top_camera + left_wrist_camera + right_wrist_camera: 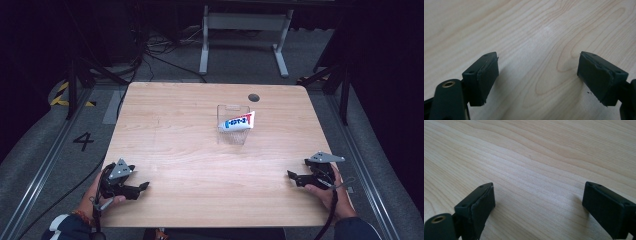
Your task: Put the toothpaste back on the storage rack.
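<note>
Resting low at the near corners of the desk, the left claw and the right claw both stand wide open with nothing between the pads — just bare wood grain ahead of each. The toothpaste tube lies across a clear plastic holder near the middle-back of the desk, well apart from both. It looks light, soft and squeezable — likely slick too, so a gentle pinch across the flat crimped end or the firmer cap end seems safest; the holder looks thin and easy to nudge.
</note>
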A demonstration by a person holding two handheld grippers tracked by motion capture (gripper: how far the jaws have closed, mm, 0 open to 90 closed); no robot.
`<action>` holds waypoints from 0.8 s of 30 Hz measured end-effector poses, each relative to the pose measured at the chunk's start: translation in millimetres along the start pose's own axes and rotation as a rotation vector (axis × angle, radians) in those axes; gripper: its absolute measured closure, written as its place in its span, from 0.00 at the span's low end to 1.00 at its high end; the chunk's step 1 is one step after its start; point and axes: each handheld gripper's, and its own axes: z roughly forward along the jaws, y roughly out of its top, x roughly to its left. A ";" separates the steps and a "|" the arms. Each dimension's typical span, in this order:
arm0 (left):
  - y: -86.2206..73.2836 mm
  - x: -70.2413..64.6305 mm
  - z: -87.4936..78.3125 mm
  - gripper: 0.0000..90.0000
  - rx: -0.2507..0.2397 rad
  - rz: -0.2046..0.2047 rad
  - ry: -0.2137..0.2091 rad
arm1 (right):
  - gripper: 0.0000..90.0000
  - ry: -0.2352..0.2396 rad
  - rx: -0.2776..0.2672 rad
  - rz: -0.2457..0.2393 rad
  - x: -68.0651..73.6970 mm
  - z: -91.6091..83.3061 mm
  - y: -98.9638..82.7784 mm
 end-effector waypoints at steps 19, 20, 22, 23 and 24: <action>0.3 0.8 0.5 0.17 0.007 -0.013 0.003 | 0.11 0.006 0.003 -0.005 -0.3 1.7 1.6; 0.3 0.8 0.5 0.17 0.007 -0.013 0.003 | 0.11 0.007 0.003 -0.006 -0.5 1.9 1.6; 0.7 2.2 0.5 0.17 0.005 0.007 0.010 | 0.11 0.008 0.003 -0.008 -0.6 1.9 1.7; 0.7 2.0 0.7 0.17 0.006 0.006 0.004 | 0.11 0.010 0.003 -0.008 -0.7 1.9 1.7; 0.7 2.0 0.7 0.16 0.006 0.006 0.004 | 0.11 0.010 0.002 -0.009 -0.8 2.0 1.7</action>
